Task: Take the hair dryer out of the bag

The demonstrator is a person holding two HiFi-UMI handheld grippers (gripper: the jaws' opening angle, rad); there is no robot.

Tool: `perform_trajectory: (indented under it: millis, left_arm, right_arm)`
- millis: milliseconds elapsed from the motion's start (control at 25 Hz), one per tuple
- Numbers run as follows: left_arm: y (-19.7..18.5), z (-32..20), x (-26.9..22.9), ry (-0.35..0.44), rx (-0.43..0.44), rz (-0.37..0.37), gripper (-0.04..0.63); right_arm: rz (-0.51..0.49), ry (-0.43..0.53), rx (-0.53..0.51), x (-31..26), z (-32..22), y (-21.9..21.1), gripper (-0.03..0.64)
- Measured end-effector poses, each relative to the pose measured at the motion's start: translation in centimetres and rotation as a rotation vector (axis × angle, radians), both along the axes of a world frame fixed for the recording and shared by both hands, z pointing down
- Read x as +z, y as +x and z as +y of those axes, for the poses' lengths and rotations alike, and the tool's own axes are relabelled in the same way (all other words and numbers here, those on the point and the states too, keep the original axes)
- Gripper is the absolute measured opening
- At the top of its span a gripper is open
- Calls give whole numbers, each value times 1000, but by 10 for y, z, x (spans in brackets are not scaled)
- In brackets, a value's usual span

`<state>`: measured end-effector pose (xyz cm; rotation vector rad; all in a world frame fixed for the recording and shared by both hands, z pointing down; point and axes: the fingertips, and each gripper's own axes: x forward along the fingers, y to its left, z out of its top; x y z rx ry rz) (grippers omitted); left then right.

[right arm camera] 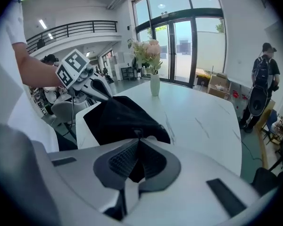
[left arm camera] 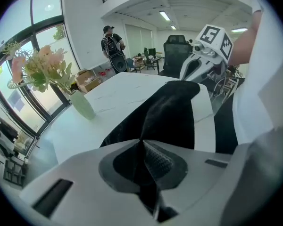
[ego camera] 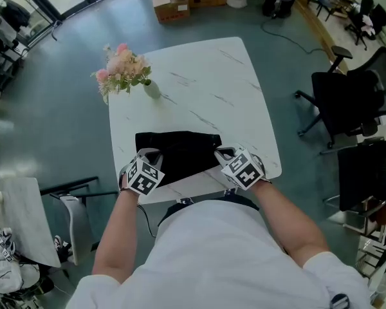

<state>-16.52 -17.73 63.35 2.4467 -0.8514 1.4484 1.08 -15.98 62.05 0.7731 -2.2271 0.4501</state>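
Bare left forearm (ego camera: 118, 227) and right forearm (ego camera: 288, 216) reached forward-down. White marker-cubed left gripper (ego camera: 148, 153) and right gripper (ego camera: 224, 152): jaws pinched on black fabric bag (ego camera: 180, 154).

Matt black cloth bag (ego camera: 180, 157), glossy table (ego camera: 206, 76)

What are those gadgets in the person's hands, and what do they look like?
Each hand carries a white plastic claw, left claw and right claw, with dark, ribbed pads and a cube of black-and-white square markers on top. The person wears a white short-sleeved shirt.
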Motion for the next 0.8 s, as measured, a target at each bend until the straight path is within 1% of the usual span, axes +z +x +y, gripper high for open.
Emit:
perform_trajectory:
  millis: [80,240,400,520,600,720,800]
  left_arm:
    - [9,-1,-4,-4,9,18,29]
    - [18,-5,-5,4,40,4,29]
    - [17,-7,-6,-3,38,1,29]
    - [15,-6,-7,-8,36,0,29]
    - [15,-6,-9,-8,32,1,29]
    - [16,-6,-10,-5,27,3,29]
    - [16,-6,-12,-3,19,8,29]
  right_arm:
    - [23,-10,-8,4,0,1,17]
    - [69,-8,-21,7,-6,6,15]
    - [133,61,-66,10,-25,12,17]
    - [151,88,-95,12,-40,15,17]
    - [151,93,-147,14,-43,11,17]
    - [172,118,-280,18,-35,-7,18]
    - [171,131,-346,18,-29,-21,23]
